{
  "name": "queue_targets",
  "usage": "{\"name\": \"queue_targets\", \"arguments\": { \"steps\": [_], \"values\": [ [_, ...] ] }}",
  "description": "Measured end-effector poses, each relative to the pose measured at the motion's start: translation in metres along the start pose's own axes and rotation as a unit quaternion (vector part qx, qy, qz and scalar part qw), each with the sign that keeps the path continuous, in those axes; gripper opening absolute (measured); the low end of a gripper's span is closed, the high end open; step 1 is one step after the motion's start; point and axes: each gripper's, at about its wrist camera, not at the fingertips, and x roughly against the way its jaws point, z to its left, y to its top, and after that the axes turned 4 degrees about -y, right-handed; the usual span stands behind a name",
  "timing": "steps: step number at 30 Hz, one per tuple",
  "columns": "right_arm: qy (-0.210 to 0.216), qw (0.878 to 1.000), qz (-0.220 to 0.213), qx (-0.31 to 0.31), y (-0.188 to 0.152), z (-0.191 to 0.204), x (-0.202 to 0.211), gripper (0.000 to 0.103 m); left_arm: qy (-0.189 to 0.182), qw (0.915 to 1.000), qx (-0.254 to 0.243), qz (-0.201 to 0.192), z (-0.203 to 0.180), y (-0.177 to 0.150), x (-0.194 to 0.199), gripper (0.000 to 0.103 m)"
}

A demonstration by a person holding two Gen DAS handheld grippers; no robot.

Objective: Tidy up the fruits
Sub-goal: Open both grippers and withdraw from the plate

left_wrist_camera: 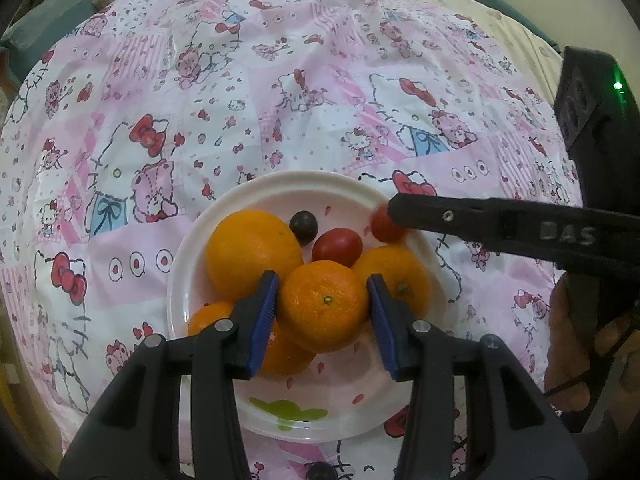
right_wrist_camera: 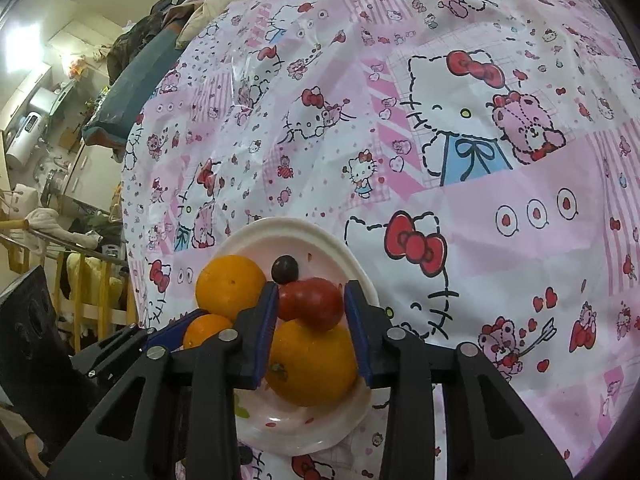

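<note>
Nearly done: oranges, tomatoes and a dark grape sit on the round white plate (left_wrist_camera: 188, 280). The left claw (left_wrist_camera: 322, 304) brackets a small orange mandarin (left_wrist_camera: 324, 306) at its six o'clock; whether it is clenched I cannot tell. The right claw (right_wrist_camera: 310, 300) hangs released around the red cherry tomato (right_wrist_camera: 316, 302).

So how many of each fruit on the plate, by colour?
Orange citrus: 4 clear, maybe a fifth, partly hidden
Red tomatoes: 2
Dark grape: 1
Total: 7, maybe 8

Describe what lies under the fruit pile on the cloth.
A white plate with small pink and green prints lies under the fruit, on the patterned cloth. The plate's middle is covered by oranges and tomatoes.
</note>
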Motion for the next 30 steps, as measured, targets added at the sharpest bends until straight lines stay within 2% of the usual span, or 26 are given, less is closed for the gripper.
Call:
{"name": "queue_targets", "arguments": {
  "steps": [1,3,4,5,10,14,20,30],
  "values": [
    [0.004,1.0,-0.002,-0.003,0.0,0.0,0.001,0.057,-0.002,1.0,0.003,0.001,0.001,0.0,0.0,0.042],
    [0.002,1.0,-0.008,-0.002,0.001,0.001,0.004,0.06,-0.011,0.9999,0.006,-0.001,0.002,0.0,0.002,0.059],
    [0.0,1.0,-0.009,0.0,0.001,0.002,0.006,0.06,-0.009,0.9999,0.008,-0.008,0.002,0.0,0.004,0.072],
    [-0.002,1.0,-0.011,0.002,0.002,0.002,0.008,0.06,-0.006,0.9998,0.008,-0.018,0.002,0.0,0.008,0.077],
    [0.001,1.0,-0.023,-0.009,0.005,-0.001,0.018,0.06,0.001,0.9996,0.005,-0.029,0.003,0.001,0.016,0.077],
    [-0.002,0.999,-0.03,-0.01,0.007,-0.003,0.024,0.06,0.008,0.9994,0.016,-0.029,0.01,0.0,0.019,0.077],
    [-0.002,0.999,-0.04,-0.005,0.008,0.003,0.03,0.06,0.018,0.998,0.035,-0.051,0.022,0.002,0.031,0.077],
    [-0.008,0.998,-0.061,-0.005,-0.013,0.015,0.052,0.06,0.016,0.9975,0.025,-0.064,0.016,-0.011,0.051,0.077]
  ]
}}
